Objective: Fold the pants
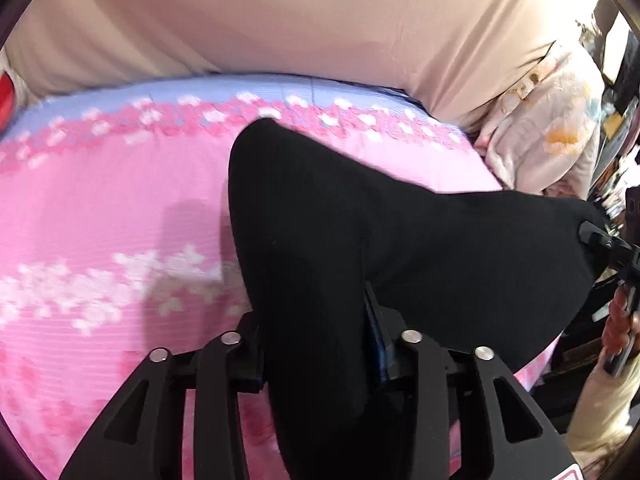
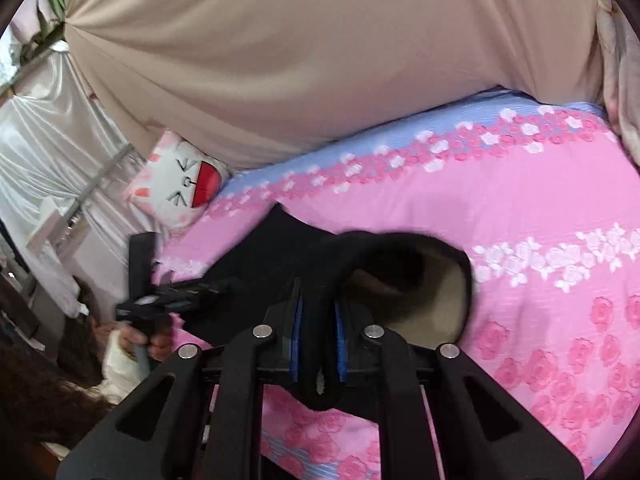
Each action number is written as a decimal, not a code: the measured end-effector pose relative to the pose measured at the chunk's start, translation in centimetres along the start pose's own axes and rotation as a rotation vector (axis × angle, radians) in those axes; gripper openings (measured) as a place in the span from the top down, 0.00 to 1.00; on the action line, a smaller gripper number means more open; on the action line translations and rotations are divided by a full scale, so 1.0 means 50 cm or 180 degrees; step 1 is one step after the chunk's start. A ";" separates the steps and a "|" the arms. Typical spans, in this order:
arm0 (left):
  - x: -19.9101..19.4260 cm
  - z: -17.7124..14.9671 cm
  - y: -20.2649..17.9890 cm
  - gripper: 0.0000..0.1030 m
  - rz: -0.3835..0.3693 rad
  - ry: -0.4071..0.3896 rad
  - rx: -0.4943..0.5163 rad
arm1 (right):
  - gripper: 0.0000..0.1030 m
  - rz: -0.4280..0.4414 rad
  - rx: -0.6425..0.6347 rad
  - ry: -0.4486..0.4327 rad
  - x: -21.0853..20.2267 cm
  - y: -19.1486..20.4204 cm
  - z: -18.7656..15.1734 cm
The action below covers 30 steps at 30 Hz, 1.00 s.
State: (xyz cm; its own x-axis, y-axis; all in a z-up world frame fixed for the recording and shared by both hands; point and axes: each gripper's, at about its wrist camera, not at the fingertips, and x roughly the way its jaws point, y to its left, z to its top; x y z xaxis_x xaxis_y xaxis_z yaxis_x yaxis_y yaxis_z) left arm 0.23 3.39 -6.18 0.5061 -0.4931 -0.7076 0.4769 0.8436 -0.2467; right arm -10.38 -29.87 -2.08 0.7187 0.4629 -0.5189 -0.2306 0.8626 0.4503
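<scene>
Trouble, if it comes, starts with the bed [image 2: 540, 208], whose pink flowered cover looks soft and a little rumpled and could drag on cloth laid back across it. Next is the pants [image 1: 340, 208], a big black garment lying partly on the middle of the bed toward its near edge and partly lifted into the air. They are heavy and limp, so my guess is that the hanging part could sag, twist or fold the wrong way if the two hands pull unevenly, or slide off the near edge. A thick band of cloth, perhaps the waistband, loops up with a pale lining showing inside; if only one layer is caught, I think the other may drop away and spoil the fold.

Left gripper [image 1: 320, 344]: its fingers stand partly open with a thick bunch of black cloth between them. One blue pad [image 1: 378, 344] lies against the cloth, but I cannot tell whether the other side presses firmly, so the hold may be weak.

Right gripper [image 2: 318, 334]: its fingers are nearly closed, clenched on the black band, blue pads [image 2: 295, 344] pressing both sides. That narrow pinch could slip under a hard tug.
</scene>
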 end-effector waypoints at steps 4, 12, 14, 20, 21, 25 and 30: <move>0.048 -0.065 0.040 0.14 0.1246 0.0072 0.0248 | 0.84 -0.0216 0.0448 0.0700 0.162 -0.118 -0.125; -0.086 -0.042 0.017 0.13 0.1155 -0.0438 0.0191 | 0.22 -0.0415 0.0507 0.0114 0.047 -0.127 -0.094; -0.068 -0.011 -0.028 0.09 0.1135 -0.0563 0.0351 | 0.24 -0.0299 0.0543 0.0300 0.101 -0.137 -0.085; 0.072 0.044 -0.056 0.09 0.1671 -0.0450 0.0459 | 0.66 -0.0342 0.0303 0.0175 0.118 -0.072 -0.093; 0.097 0.046 -0.039 0.09 0.1763 -0.0339 0.0454 | 0.65 -0.0298 0.0273 0.0140 0.102 -0.071 -0.091; 0.136 0.029 0.035 0.05 0.1594 -0.0171 0.0223 | 0.44 -0.0803 0.0465 0.0399 0.129 -0.149 -0.119; 0.076 0.030 0.028 0.06 0.1803 -0.0395 0.0240 | 0.59 -0.1071 -0.0109 -0.0426 0.053 -0.004 -0.024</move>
State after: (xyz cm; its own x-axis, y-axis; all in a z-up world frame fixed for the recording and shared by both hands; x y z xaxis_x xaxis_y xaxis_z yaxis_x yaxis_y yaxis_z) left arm 3.90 2.40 -8.22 0.7753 0.0055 -0.6315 0.1548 0.9678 0.1986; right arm -9.20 -28.57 -4.44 0.8371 0.1231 -0.5330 0.0133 0.9695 0.2448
